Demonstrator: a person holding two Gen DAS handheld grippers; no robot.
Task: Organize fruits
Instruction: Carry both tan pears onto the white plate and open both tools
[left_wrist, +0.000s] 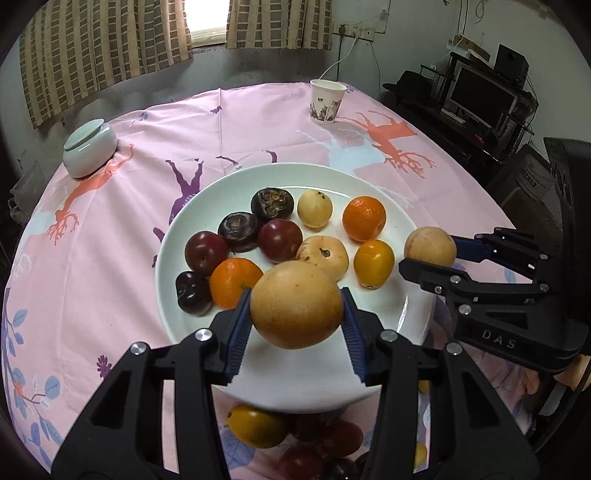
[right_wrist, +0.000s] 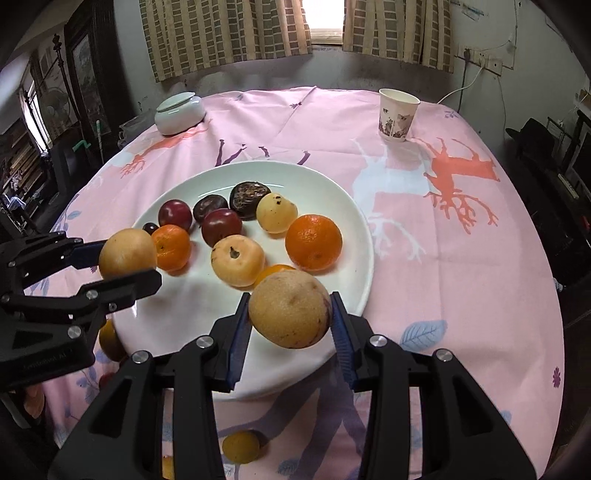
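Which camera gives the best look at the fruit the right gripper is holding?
The right wrist view: the speckled tan fruit sits large and centred between the right gripper pads, over the white plate. The left wrist view shows the same fruit smaller, at the side, its lower part hidden behind a finger.

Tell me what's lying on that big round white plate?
The white plate holds two oranges, dark plums, pale round fruits and a yellow one; held fruit hides part.
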